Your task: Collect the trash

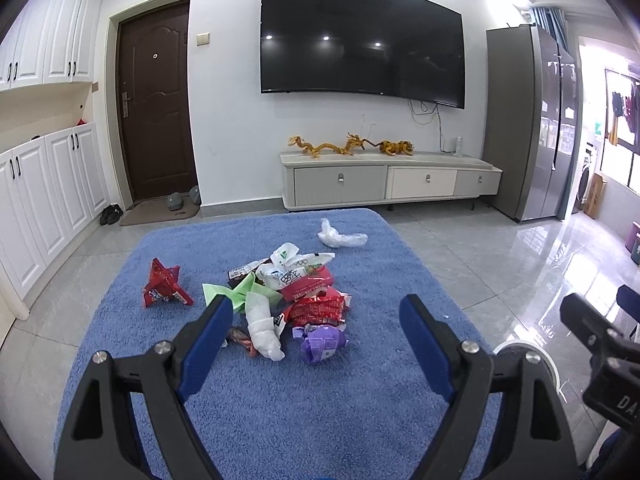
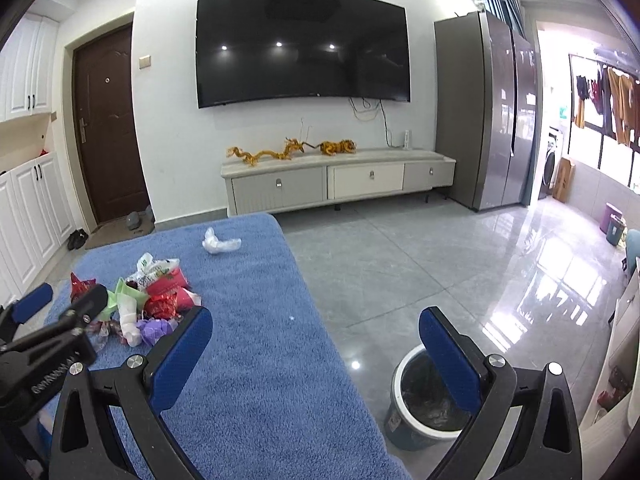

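Note:
A pile of trash lies on the blue carpeted table (image 1: 256, 392): a purple wrapper (image 1: 322, 344), a rolled white tissue (image 1: 264, 332), red wrappers (image 1: 316, 306), a green wrapper (image 1: 236, 292), and a white printed bag (image 1: 296, 266). A red snack bag (image 1: 164, 290) lies apart at the left, and a crumpled white plastic piece (image 1: 340, 236) lies at the far side. My left gripper (image 1: 316, 308) is open and empty, just short of the pile. My right gripper (image 2: 316, 328) is open and empty, over the table's right edge, above a lined trash bin (image 2: 424, 400) on the floor.
A TV cabinet (image 1: 384, 180) with golden dragon figures stands against the far wall under a large TV. A grey fridge (image 2: 484, 112) stands at the right. White cupboards (image 1: 48, 196) and a brown door are at the left. Two small bins (image 2: 614, 224) stand at the far right.

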The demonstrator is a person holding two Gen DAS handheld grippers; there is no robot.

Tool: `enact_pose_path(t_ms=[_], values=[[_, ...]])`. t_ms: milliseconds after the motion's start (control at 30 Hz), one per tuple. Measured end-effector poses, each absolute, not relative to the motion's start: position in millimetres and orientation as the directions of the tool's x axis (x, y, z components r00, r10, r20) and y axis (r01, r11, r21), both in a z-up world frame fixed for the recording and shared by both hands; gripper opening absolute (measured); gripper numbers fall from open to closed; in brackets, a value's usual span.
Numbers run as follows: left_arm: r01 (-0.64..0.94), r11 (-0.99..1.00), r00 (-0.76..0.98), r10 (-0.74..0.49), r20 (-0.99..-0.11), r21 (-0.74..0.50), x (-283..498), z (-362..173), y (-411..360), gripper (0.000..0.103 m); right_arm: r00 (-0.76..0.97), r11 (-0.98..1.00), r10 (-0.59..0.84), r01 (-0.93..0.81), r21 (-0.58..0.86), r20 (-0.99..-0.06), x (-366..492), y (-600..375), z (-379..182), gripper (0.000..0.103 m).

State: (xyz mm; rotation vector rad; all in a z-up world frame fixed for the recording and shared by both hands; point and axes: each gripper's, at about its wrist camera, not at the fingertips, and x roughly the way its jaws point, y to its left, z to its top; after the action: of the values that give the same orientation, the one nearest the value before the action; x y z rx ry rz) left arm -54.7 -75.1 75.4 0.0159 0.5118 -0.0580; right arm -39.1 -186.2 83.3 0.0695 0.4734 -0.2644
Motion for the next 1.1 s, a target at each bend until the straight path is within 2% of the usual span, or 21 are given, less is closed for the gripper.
enact_pose_path(t_ms=[433, 1100], values=[[0.058, 0.998, 0.859, -0.050, -0.510, 0.000, -39, 68, -95, 0.085, 0.888, 0.966, -0.217, 0.256, 0.044, -0.405, -42, -200, 80, 0.103], [0.068, 0.998, 0.861, -0.052, -0.506, 0.014, -25, 56, -100, 0.085, 0.877, 0.966, -0.219, 0.256, 0.031, -0.427, -18, -210, 59, 0.103]])
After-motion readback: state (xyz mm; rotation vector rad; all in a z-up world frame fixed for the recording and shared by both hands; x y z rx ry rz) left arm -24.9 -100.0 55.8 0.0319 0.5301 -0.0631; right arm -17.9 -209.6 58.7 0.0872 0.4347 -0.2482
